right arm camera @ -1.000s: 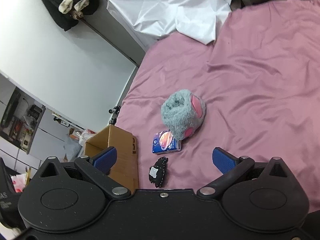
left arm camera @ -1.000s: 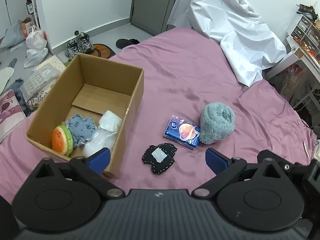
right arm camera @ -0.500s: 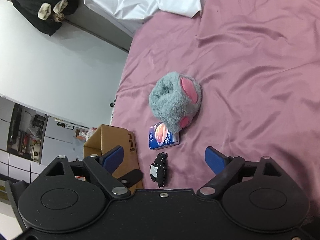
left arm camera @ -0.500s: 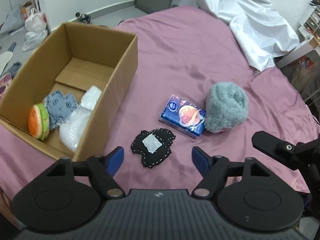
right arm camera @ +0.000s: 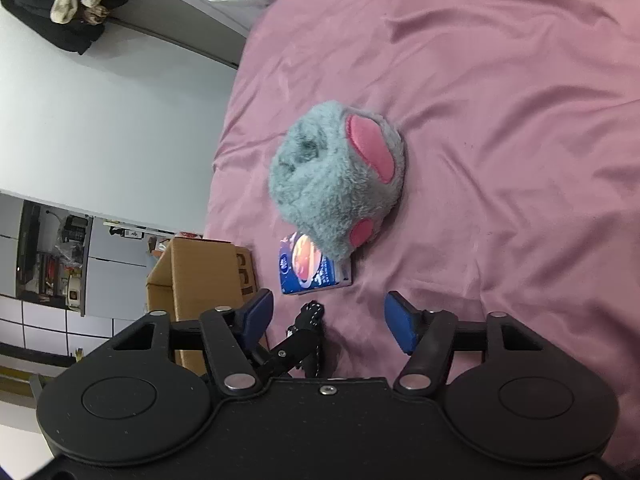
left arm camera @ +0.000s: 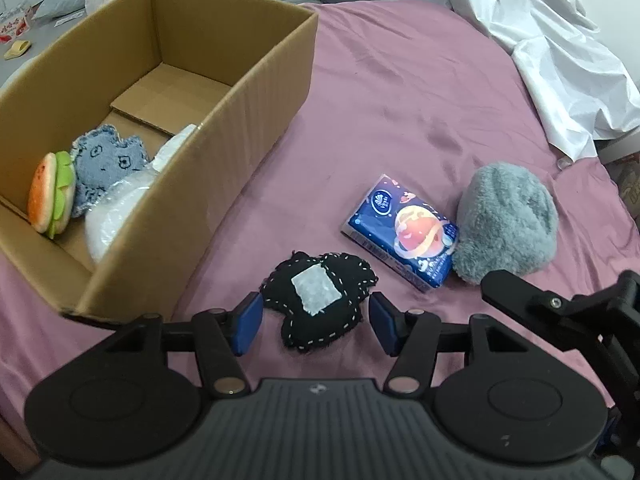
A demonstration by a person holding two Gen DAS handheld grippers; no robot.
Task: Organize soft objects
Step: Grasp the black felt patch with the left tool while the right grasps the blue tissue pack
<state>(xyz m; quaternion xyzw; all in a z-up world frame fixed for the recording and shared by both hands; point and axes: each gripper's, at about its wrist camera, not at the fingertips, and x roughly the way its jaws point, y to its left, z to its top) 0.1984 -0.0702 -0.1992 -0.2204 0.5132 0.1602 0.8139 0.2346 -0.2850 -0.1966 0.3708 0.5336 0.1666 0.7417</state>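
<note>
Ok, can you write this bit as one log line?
left gripper: closing around black patch, not gripping | right gripper: closing, empty | box: partly filled

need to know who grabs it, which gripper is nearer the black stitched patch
Left. The left gripper straddles the black stitched patch, jaws closing, pads not yet touching. The right gripper sits beside it, aimed toward the grey plush.
</note>
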